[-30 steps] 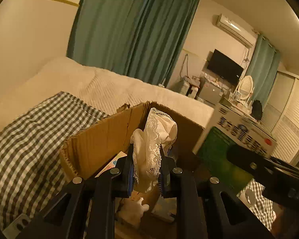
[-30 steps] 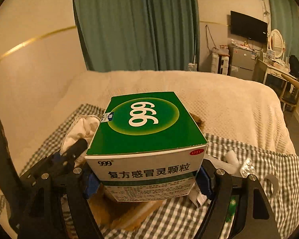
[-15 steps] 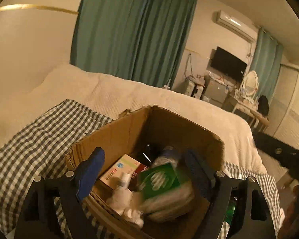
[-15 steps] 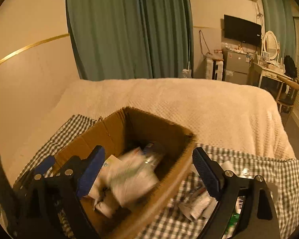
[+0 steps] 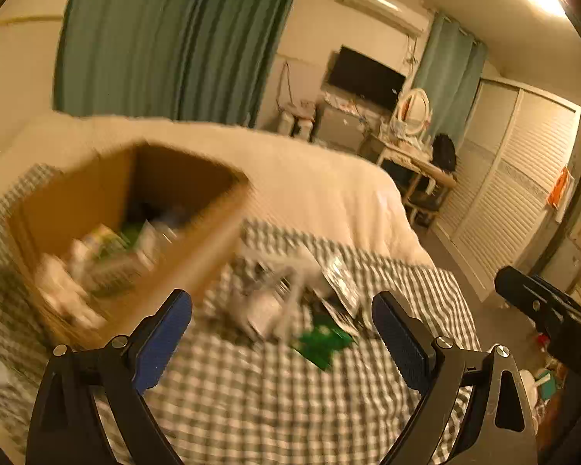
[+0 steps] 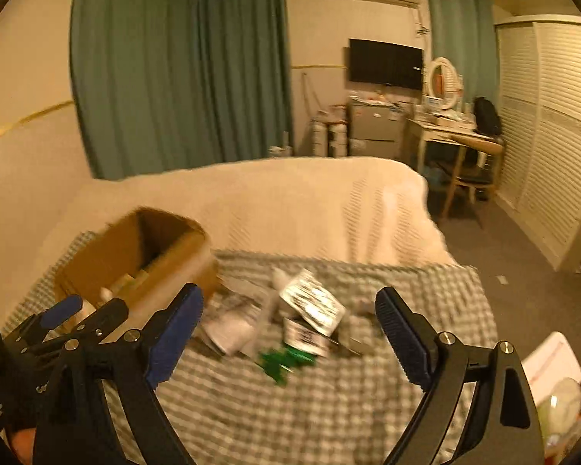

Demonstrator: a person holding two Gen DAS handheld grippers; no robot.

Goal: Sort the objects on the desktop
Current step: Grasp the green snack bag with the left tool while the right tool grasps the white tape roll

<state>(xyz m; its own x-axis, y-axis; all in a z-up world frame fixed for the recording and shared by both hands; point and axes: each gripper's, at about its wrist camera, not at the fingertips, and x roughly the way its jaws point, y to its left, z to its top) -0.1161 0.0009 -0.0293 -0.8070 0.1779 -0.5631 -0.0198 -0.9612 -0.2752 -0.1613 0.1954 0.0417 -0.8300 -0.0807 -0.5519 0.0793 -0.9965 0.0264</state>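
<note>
Heavy motion blur over the near scene: contents of the open brown cardboard box (image 5: 108, 209) smeared into pale and green shapes, not identifiable one by one; box sitting at the left on the grey-and-white checked cloth (image 5: 251, 399) spread over the cream bed (image 5: 321, 190). Loose pile of small items (image 6: 286, 321) lying on the cloth just right of the box, only partly legible: a white packet with dark print (image 6: 313, 302), a white sheet of paper (image 6: 228, 329), a crumpled green wrapper (image 6: 286, 360); the rest too blurred to name. Left tool (image 5: 282, 333) spread wide, blue pads (image 5: 162, 341) well apart, holding nothing and touching nothing, hovering above the cloth with the pile between and beyond its tips. Right tool (image 6: 290, 333) likewise wide open and empty, above the same pile. Left tool also visible at the lower left of the right wrist view, its base cut off by the frame edge; right tool cut off at the right edge of the left wrist view. Bare checked cloth in front of the pile, nearest the tools; right edge of the bed dropping to grey floor (image 6: 523, 271), with a white louvred wardrobe (image 6: 554, 124) beyond.
</note>
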